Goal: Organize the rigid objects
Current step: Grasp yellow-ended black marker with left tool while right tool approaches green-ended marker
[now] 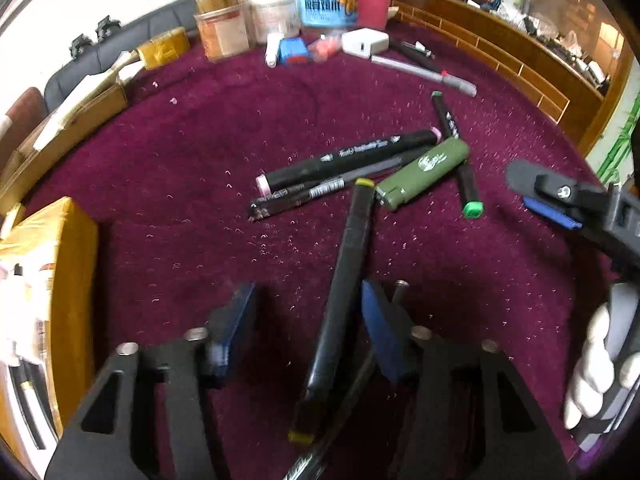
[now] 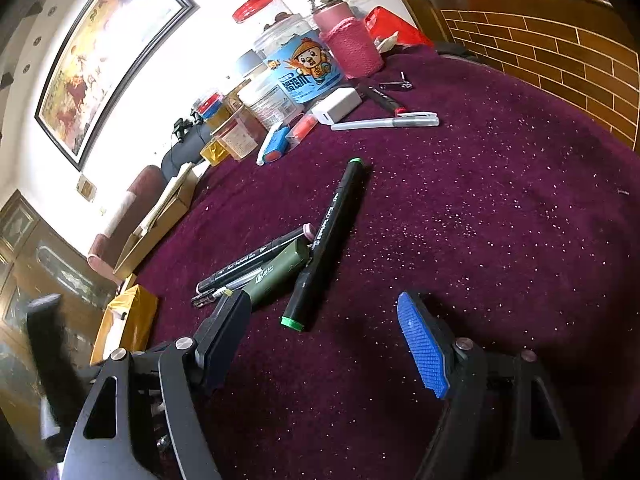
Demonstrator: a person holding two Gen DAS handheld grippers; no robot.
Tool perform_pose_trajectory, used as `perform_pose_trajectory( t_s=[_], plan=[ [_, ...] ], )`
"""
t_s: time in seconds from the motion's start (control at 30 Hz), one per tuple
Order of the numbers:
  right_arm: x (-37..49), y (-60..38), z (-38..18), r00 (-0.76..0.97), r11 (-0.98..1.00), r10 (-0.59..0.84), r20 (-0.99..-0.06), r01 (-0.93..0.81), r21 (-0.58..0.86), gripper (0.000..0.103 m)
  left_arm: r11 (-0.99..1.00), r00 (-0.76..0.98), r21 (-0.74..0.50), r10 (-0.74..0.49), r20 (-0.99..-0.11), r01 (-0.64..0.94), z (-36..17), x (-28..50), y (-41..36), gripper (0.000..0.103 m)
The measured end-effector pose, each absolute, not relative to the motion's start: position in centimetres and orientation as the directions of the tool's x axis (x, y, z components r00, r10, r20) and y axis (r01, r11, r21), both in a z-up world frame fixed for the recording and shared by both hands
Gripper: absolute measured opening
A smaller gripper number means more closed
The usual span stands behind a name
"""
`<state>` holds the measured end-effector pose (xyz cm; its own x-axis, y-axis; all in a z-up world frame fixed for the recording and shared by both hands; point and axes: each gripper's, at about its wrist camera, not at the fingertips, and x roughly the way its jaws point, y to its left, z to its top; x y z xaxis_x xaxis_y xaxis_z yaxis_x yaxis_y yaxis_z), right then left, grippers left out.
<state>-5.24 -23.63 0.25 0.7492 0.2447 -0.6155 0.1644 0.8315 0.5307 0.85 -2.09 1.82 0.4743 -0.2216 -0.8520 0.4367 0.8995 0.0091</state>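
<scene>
So count on the purple cloth (image 1: 200, 168): 3 black markers (yellow-capped (image 1: 344, 304), pink-capped (image 1: 348, 160), green-capped (image 1: 460, 152)), 1 clear pen (image 1: 320, 192) and 1 green lighter (image 1: 424, 174), all bunched mid-table. Left gripper (image 1: 308, 320) sits low over the cloth w/ jaws spread wide, the yellow-capped marker lying between the pads but not clamped, long axis running away from the cam toward the pile, far tip just beside the lighter. Right gripper (image 2: 320, 340) comes in from the right side, gloved hand (image 1: 600, 364) on the handle, jaws released too, nothing in them. Green-capped marker (image 2: 326, 244) lies ahead of it, long axis pointing up toward the jars (image 2: 280, 60) at the back. Pink one + pen lie side by side, crosswise.
</scene>
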Motion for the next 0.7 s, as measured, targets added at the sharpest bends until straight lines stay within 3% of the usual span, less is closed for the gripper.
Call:
perform_pose_trajectory(
  t_s=[0.07, 0.1, 0.43, 0.7],
  plan=[
    [-5.4, -24.0, 0.1, 0.751, 0.821, 0.249, -0.612, 0.172, 0.544, 0.071, 0.899, 0.465, -0.005, -0.232, -0.854, 0.438, 2.0, 0.7, -1.8, 0.013],
    [-5.4, -24.1, 0.0, 0.752, 0.816, 0.253, -0.608, 0.172, 0.552, 0.071, 0.899, 0.462, -0.013, -0.237, -0.854, 0.437, 2.1, 0.3, -1.4, 0.012],
    [-5.2, -23.6, 0.1, 0.748, 0.834, 0.234, -0.622, 0.174, 0.523, 0.071, 0.909, 0.49, -0.044, -0.263, -0.831, 0.414, 1.9, -0.5, -0.7, 0.012],
    [-5.1, -23.1, 0.2, 0.743, 0.853, 0.206, -0.637, 0.183, 0.489, 0.071, 0.888, 0.499, -0.255, -0.431, -0.752, 0.383, 4.5, -2.8, 3.4, 0.012]
  ],
)
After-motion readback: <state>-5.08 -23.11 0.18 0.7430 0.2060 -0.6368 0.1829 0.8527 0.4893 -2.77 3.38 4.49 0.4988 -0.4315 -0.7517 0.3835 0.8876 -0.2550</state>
